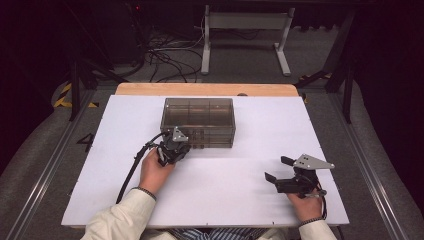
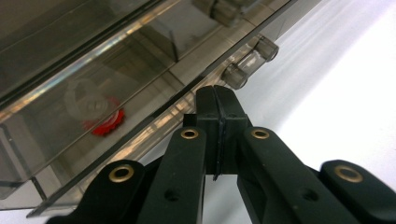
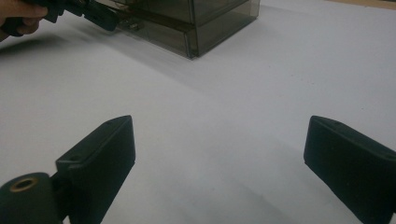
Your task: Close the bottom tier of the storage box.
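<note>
Left gripper (image 1: 181, 151) sits at the front of the smoky drawer box (image 1: 198, 122), mid-table toward the far edge, jaws pressed together w/ nothing between, tip just below a clear drawer knob (image 2: 247, 63). Red toothed piece (image 2: 106, 123) visible thru a drawer front. Right gripper (image 1: 278, 169) rests well apart, jaws spread wide over the white table (image 1: 240, 185).

High view looks down; both gripper views, low, share the drawer box (image 1: 198, 122)
</note>
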A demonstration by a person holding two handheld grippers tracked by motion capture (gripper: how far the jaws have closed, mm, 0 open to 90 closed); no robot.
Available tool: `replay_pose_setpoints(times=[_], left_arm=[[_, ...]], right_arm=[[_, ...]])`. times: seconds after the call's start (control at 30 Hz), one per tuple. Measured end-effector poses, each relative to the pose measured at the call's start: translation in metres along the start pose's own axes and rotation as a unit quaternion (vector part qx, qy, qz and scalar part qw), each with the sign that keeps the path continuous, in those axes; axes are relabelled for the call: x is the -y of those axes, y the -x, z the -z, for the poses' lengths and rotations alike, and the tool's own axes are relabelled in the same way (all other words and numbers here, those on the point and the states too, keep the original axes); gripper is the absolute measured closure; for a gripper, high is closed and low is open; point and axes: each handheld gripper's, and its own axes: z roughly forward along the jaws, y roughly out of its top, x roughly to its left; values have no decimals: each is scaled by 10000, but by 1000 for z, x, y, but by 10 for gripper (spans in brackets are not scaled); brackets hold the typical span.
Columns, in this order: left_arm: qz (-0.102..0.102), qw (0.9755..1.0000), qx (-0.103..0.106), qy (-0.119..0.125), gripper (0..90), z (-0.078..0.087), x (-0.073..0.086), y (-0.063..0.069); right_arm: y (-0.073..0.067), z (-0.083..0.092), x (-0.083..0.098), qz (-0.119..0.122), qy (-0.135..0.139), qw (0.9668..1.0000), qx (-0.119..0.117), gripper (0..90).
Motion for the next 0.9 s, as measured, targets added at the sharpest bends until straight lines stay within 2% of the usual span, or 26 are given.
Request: replay_pose_setpoints(times=[0.23, 0.33, 0.37, 0.57, 0.7, 0.9], left_arm=[[87, 9999, -109, 75, 898, -4, 0, -3], [87, 9999, -33, 91, 899, -5, 1, -6], [36, 10000, -65, 61, 899, -5, 1, -6], [73, 9999, -59, 44, 899, -6, 1, -5], [71, 9999, -139, 32, 899, -4, 0, -4], [48, 9999, -63, 127, 869, 5, -1, -1]], right_arm=[[0, 0, 0, -34, 4, 10000, 3, 94], [0, 0, 0, -35, 5, 10000, 1, 94], [0, 0, 0, -35, 4, 10000, 2, 94], [0, 0, 0, -31, 6, 10000, -5, 94], [0, 0, 0, -3, 1, 10000, -6, 94], [0, 0, 0, 3, 1, 10000, -7, 94]])
